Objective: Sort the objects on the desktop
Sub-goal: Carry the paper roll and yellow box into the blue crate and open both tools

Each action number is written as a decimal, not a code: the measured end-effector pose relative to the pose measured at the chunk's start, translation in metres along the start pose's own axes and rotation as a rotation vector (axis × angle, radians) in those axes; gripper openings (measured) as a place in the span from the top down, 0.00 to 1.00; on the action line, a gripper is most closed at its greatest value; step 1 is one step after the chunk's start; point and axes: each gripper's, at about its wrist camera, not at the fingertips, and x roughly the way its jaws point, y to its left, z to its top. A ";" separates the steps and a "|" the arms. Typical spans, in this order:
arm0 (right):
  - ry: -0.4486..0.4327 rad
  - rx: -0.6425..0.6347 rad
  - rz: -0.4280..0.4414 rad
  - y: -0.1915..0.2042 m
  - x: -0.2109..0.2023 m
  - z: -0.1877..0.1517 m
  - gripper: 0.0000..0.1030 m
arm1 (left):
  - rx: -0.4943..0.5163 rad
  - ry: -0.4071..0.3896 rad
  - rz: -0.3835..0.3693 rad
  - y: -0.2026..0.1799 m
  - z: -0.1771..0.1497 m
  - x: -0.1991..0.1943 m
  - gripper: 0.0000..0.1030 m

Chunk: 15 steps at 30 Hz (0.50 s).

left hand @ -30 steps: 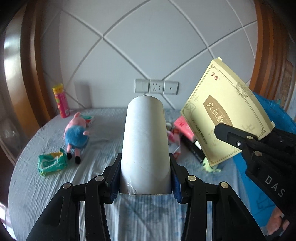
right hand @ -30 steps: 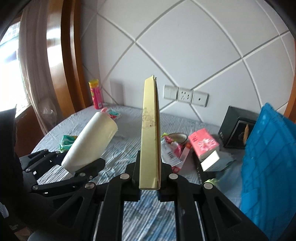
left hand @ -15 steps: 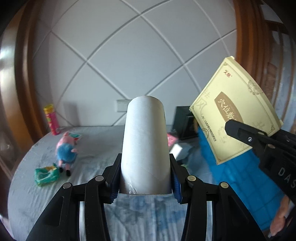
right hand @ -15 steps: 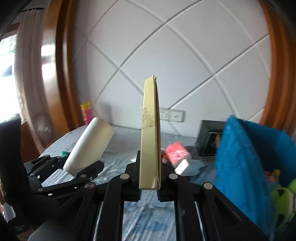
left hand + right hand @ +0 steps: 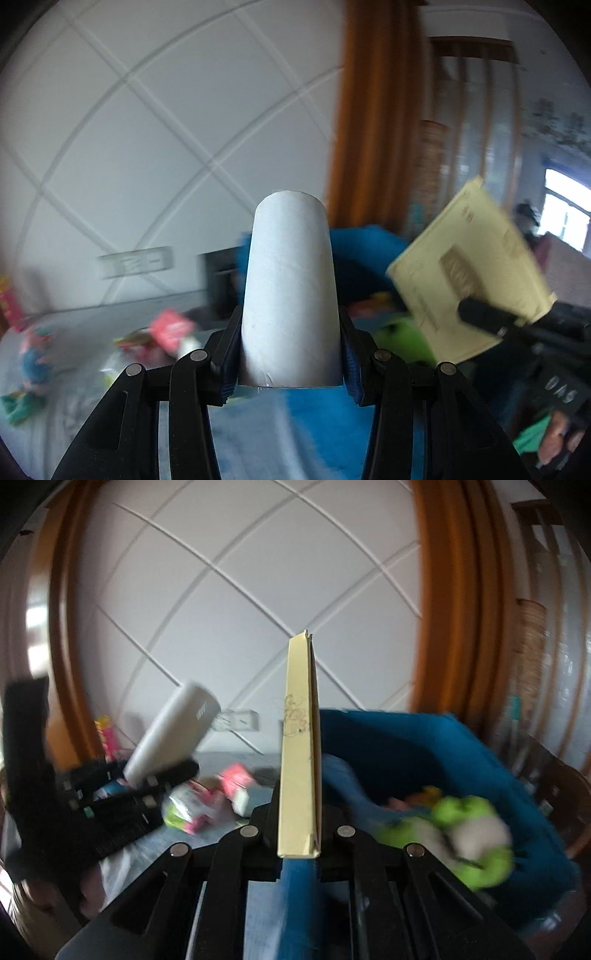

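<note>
- My left claw [image 5: 290,363] is clamped on the white tube [image 5: 291,291] near its lower end, so most of it stands free above the fingers. Any tilt could lever that smooth round wall out of the pads.
- I carry that claw level and aimed forward, the tube upright over the near rim of the blue bin [image 5: 365,251].
- My right claw [image 5: 298,830] pinches the thin yellow box [image 5: 300,746] edge-on by its bottom end; a knock against the bin wall [image 5: 424,738] could twist it loose.
- That claw points into the bin, beside the green plush toy [image 5: 469,834]. Releasing together risks box and tube colliding.
</note>
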 end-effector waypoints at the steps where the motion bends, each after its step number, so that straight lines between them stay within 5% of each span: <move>1: 0.017 0.000 -0.013 -0.019 -0.005 -0.004 0.89 | 0.004 0.032 -0.019 -0.019 0.000 0.011 0.57; 7: 0.170 0.009 -0.001 -0.112 -0.012 -0.035 0.89 | 0.042 0.293 -0.043 -0.109 -0.025 0.069 0.57; 15: 0.324 0.069 0.138 -0.159 0.008 -0.069 0.89 | 0.064 0.435 0.032 -0.146 -0.053 0.095 0.57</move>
